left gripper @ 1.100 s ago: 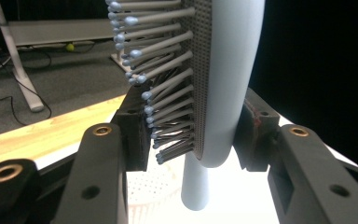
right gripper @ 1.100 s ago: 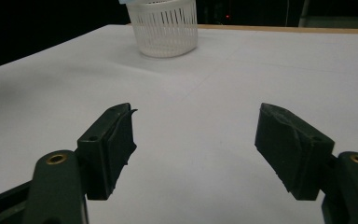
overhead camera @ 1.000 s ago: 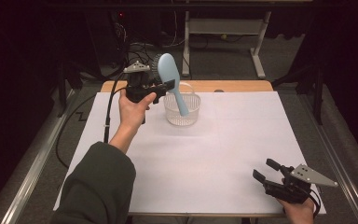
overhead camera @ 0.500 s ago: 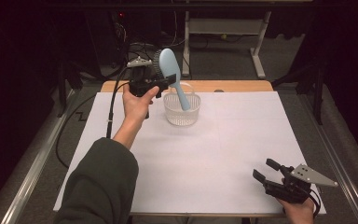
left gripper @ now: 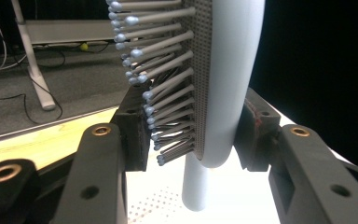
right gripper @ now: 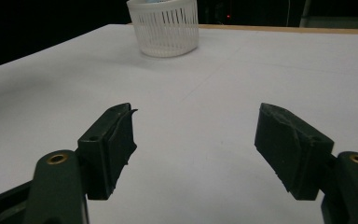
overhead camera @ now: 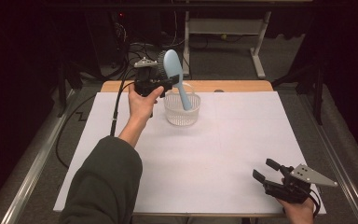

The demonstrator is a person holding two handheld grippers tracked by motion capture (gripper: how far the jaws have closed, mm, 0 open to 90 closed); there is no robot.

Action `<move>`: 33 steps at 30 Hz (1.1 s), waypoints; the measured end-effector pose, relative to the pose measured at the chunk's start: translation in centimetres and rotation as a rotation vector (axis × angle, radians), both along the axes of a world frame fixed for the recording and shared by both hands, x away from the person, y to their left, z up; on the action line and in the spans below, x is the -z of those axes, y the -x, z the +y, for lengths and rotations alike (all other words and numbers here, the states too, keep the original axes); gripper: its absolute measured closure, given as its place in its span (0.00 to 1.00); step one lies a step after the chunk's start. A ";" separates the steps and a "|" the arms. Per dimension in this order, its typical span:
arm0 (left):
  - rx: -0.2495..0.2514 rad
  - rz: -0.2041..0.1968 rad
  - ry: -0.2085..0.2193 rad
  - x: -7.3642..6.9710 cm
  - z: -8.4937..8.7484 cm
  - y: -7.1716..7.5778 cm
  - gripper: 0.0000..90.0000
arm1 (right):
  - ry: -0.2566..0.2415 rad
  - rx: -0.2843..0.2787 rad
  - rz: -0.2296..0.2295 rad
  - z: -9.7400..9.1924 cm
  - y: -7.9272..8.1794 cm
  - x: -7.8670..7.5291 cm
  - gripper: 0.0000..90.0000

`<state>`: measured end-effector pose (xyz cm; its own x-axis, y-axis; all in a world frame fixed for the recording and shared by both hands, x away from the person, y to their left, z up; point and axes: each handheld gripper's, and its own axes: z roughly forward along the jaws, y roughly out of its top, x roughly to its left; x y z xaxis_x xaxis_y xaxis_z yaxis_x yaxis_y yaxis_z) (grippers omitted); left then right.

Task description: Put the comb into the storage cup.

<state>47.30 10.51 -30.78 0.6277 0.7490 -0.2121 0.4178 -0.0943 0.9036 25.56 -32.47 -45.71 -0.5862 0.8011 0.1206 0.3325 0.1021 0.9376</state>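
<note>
Your left tool, upper left of centre in the high view, is clamped on the head of the pale blue hairbrush, one pad against the bristles and the other on the smooth back. The handle hangs tilted into the white slotted basket on the table. Bristles give, so the brush may twist or slip if you swing it. If you lower it off-centre, the handle can catch the rim and tip the light basket. Release too high and the brush may topple out. Your right tool, lower right, rests with its jaws apart and empty.
</note>
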 end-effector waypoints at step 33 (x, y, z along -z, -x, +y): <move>0.001 0.054 -0.071 2.9 -1.8 -0.9 0.60 | 0.006 -0.003 -0.001 0.0 0.0 0.0 0.32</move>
